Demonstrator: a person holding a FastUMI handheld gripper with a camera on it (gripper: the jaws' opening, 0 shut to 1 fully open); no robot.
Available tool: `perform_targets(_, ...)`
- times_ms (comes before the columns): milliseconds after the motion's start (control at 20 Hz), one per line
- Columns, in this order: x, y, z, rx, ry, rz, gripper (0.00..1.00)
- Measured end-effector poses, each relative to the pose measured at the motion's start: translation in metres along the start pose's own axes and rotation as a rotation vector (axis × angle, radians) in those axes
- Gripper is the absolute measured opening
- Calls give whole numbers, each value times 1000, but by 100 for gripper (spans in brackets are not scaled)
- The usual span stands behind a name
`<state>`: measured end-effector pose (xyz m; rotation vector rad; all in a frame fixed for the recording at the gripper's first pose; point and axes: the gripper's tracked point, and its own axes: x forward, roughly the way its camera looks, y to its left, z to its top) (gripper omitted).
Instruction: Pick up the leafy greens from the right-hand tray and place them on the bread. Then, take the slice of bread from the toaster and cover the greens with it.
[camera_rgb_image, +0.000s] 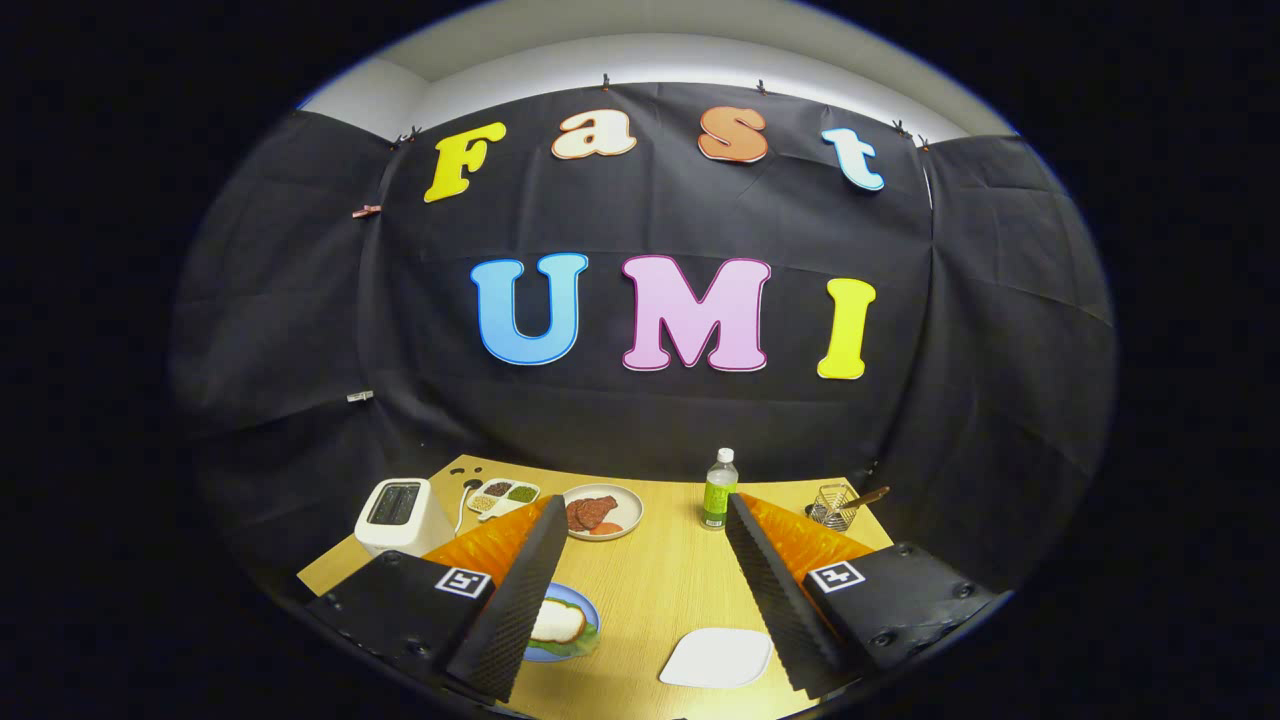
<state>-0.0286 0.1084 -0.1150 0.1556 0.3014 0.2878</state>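
Gripper (640, 580) fingers wide apart, holding nothing, above the wooden table (650, 590); just beside the left finger the blue plate (585, 605) carries a bread slice (557, 621) over leafy greens (572, 647), so task looks done, white toaster (400, 515) beyond apparently empty.

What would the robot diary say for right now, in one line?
tongs: open, holding nothing | blue plate: bread on greens, by one finger | white tray: bare, between fingers | toaster: beyond
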Motion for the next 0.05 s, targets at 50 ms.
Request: perform_targets(50, -1, 3, 1, -15, 0, 4, 99)
